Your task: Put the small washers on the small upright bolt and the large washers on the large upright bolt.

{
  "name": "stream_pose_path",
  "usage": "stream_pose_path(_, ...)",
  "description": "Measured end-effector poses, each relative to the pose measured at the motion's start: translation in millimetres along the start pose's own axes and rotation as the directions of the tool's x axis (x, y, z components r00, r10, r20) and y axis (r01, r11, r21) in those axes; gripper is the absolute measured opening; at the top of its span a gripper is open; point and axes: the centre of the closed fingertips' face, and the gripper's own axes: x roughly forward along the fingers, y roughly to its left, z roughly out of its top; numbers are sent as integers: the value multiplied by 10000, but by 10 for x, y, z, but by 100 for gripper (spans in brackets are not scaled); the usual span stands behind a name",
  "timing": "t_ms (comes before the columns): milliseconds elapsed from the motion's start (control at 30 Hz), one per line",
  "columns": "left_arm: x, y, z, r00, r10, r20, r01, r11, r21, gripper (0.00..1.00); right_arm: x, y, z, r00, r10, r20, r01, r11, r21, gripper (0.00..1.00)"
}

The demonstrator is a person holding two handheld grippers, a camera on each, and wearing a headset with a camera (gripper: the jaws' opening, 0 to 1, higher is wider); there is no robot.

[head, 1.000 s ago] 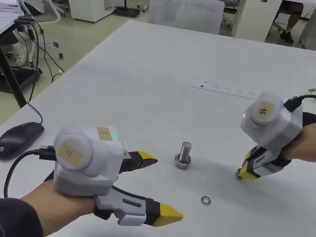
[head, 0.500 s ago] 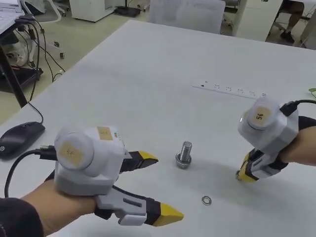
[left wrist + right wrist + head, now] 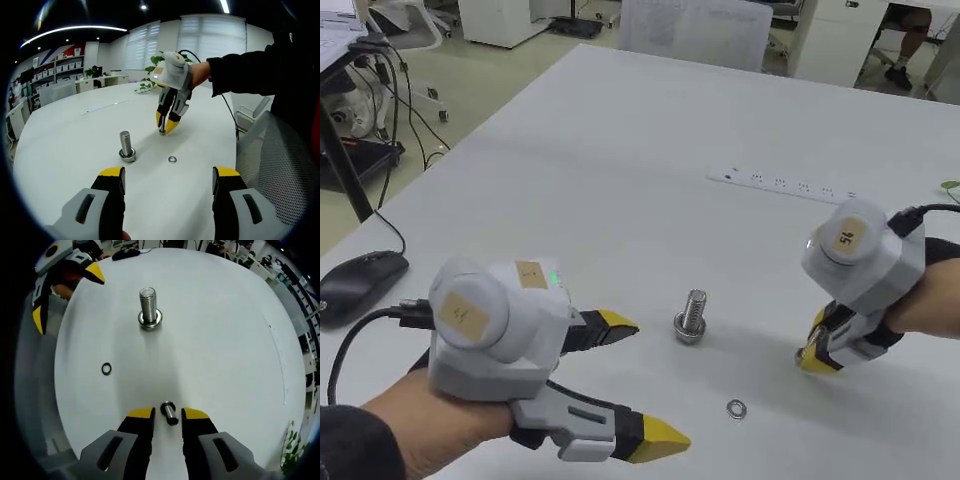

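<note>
While the head view has drifted slightly over the last second (camera, not objects), little on the bench has changed; the right gripper has its tips on the same spot as before, with its body sunk and tilted a touch; the left gripper stays released, jaws wide apart and empty, near the large bolt but not touching it. Right gripper view: jaws drawn in narrow, flanking the small bolt, which stands on the bench between the tips; a sliver of gap seems to show on each side, so I cannot tell whether it is clamped or only bracketed. Large bolt upright mid-bench, with a collar at its foot; cannot tell whether that is a washer or the bolt's own head. One loose washer lies flat on the bench, apart from both bolts and in the same place as a second ago. Judgement: no washer was placed in this interval; the right gripper appears to be steadying or setting the small bolt; the loose washer is not yet threaded and looks small enough for the small bolt.
</note>
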Motion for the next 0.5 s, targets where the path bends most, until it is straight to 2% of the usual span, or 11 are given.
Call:
stream_pose_path(233,3,-12,-1,10000,-50,-26,50,10000,25,71,-51,-42,-34,9996,-167,228,162,9996,245,32)
stream_pose_path(500,4,-20,10,10000,-84,-10,84,9999,63,71,-130,-60,-94,9987,-393,327,379,9984,429,35)
